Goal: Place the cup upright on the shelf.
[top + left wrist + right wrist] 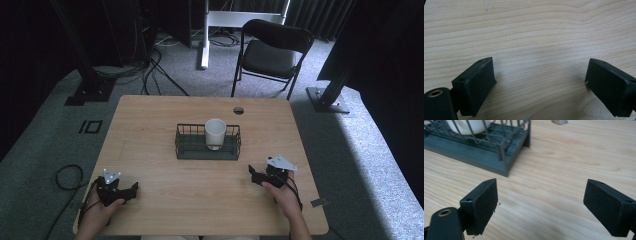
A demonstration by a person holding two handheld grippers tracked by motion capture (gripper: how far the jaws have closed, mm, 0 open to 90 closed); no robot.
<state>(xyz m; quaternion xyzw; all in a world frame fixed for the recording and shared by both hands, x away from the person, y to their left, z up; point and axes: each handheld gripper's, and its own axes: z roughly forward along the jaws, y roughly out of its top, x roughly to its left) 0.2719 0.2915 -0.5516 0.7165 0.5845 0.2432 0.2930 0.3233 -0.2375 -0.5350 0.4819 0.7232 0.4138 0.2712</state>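
A white cup (215, 133) stands upright inside a dark wire basket (190, 145) at the middle of the wooden table (150, 120). My left gripper (131, 190) rests near the front left of the table, held by a hand, jaws wide apart over bare wood (539, 75). My right gripper (254, 175) sits at the front right, open too, with nothing between its jaws (540, 202). In the right gripper view the basket (486, 157) lies ahead to the left, with the cup's base (467, 126) behind its wires.
A round cable hole (238, 110) is in the table's far edge. Behind the table stands a black folding chair (270, 52). Cables (150, 70) trail over the grey carpet, and black frame posts (87, 75) stand at both back corners.
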